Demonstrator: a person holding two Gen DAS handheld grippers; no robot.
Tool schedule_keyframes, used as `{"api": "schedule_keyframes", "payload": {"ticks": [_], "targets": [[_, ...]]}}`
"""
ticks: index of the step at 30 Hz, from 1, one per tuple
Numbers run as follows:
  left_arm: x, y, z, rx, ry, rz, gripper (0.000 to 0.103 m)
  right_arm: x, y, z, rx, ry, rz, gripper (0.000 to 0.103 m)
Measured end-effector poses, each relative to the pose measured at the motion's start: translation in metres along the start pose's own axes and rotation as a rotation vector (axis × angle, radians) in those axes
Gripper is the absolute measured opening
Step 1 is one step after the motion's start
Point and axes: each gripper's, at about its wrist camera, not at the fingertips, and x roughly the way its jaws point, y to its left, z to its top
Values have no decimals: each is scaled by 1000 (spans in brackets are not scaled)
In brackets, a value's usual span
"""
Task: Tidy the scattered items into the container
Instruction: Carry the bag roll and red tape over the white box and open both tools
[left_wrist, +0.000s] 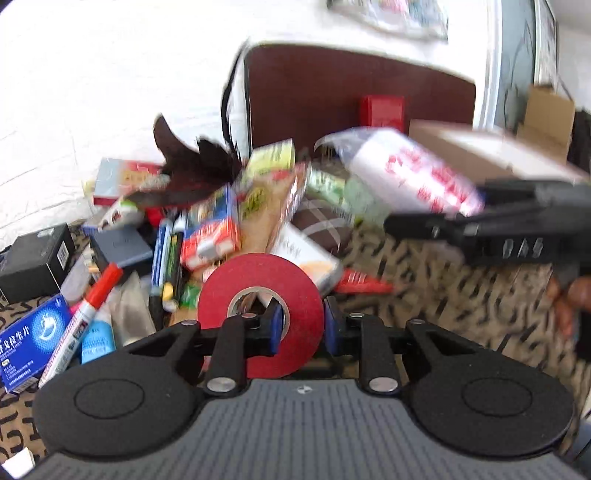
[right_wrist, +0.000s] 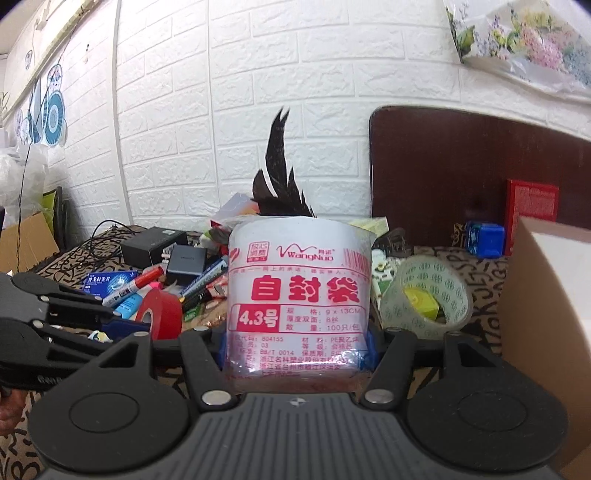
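Observation:
In the left wrist view my left gripper (left_wrist: 303, 326) is shut on a red tape roll (left_wrist: 258, 280), one blue pad inside its core and the other on its outer face. Behind it lies a pile of scattered items (left_wrist: 221, 221): boxes, markers, snack packs and a dark feather (left_wrist: 192, 166). My right gripper (right_wrist: 297, 347) is shut on a clear pack of zip bags (right_wrist: 299, 288) with red print, held upright above the table. A cardboard box (right_wrist: 546, 332) stands at the right. From the right wrist, the left gripper (right_wrist: 125, 326) and red roll (right_wrist: 159, 314) show at the left.
A clear tape roll (right_wrist: 424, 295) lies on the patterned cloth (left_wrist: 443, 295) beside the cardboard box. A dark brown board (right_wrist: 443, 177) leans on the white brick wall, with a red box (right_wrist: 532, 210) and a blue item (right_wrist: 484, 238) before it. A black box (left_wrist: 37, 258) sits far left.

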Motion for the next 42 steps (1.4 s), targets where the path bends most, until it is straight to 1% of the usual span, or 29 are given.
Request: {"api": "schedule_keyframes", "payload": {"ticks": [2,5,7,10,12,15,19,24,28,31,35,39,41,42], "targets": [[-6,-6,10,3,-26,3,24,-6,0,6,-1,-17,1,59],[-15,-13,25,-5,-58,-15,24,-18,-2,16,-10,-46,-4,59],[-18,-23,36,14,-82,-20,24,-27,-5,23,-10,-67,-14,59],[-16,-42,58,24,-118,-59,24,-43,-17,35,-8,-100,-49,59],[-12,-59,74,32,-145,-97,24,-55,-30,41,-6,-118,-84,59],[7,-88,101,64,-178,-156,24,-75,-58,45,5,-138,-152,59],[39,-135,128,82,-185,-234,24,-96,-106,42,46,-137,-257,59],[91,-184,148,99,-144,-315,24,-113,-160,24,103,-92,-378,59],[122,-212,151,91,-70,-332,24,-119,-189,6,152,-44,-440,59],[140,-219,146,86,0,-313,24,-120,-205,-3,184,-20,-465,59],[155,-219,138,78,83,-270,24,-119,-213,-11,215,-9,-470,59],[163,-217,134,73,117,-212,25,-114,-216,-16,231,6,-464,61],[160,-217,132,75,125,-190,27,-112,-218,-17,236,13,-464,64],[156,-216,131,72,129,-187,31,-112,-218,-17,240,12,-465,66]]}}
